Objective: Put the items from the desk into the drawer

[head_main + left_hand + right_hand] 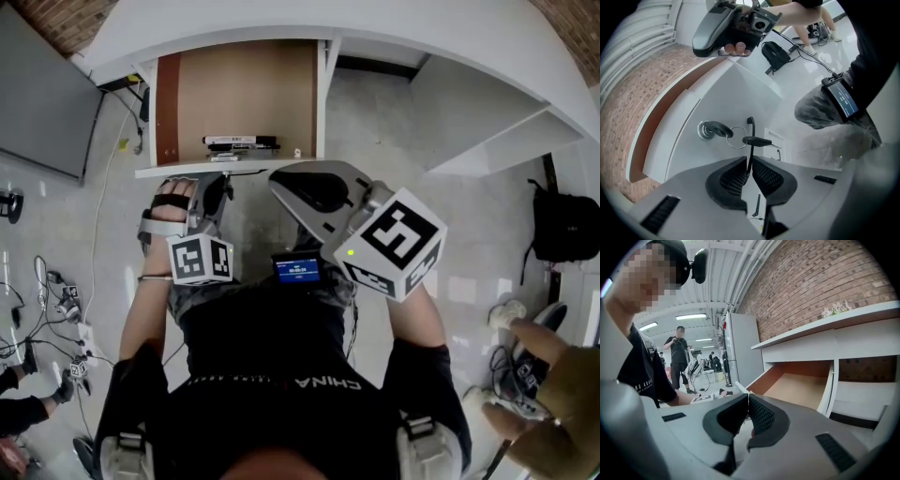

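The white drawer is pulled open under the desk top. On its brown bottom, near the front, lie flat black and white items. My left gripper is at the drawer front. In the left gripper view a key sits in the lock, with a ring and a second key hanging from it. My left gripper is shut on a thin black piece at the ring. My right gripper is held up in the air, and its jaws are shut with nothing between them. The open drawer shows to its right.
A dark monitor and floor cables are on the left. A black backpack stands on the floor at the right, and another person's hand and shoes are at the lower right. White shelves are beside the drawer.
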A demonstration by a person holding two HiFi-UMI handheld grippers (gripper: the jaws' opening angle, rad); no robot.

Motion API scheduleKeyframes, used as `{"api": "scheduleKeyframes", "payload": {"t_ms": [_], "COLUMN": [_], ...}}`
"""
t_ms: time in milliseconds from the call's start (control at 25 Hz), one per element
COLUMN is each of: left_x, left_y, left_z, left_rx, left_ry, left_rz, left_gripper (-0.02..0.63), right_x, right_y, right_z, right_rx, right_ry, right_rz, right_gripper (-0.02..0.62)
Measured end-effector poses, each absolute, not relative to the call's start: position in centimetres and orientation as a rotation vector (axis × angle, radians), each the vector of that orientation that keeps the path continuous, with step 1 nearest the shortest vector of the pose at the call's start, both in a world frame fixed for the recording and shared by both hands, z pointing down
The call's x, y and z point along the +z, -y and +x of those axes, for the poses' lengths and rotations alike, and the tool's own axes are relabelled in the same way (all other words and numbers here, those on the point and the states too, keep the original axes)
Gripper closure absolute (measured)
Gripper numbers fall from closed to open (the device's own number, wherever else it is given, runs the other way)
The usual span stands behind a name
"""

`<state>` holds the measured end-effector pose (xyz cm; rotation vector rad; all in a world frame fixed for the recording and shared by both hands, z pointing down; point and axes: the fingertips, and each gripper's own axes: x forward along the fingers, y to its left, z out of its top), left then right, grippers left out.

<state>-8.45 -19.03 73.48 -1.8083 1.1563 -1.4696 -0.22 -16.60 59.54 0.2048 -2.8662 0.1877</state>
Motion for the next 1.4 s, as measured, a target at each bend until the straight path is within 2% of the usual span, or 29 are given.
{"api": "scheduleKeyframes", "payload": {"t_ms": [1400], "left_x": [66.7], "left_y": [21.2], "left_z": [-8.8], "left_rx": [-1.476], "left_ry": [-1.033], "left_rz": [-2.137], "left_gripper": [0.563], "right_x": [59.1], "right_y": [18.5], "right_z": [-1.5], "right_rx": [0.174], "right_ry": [2.85], "right_rz": [0.25], "right_gripper": [0.578]}}
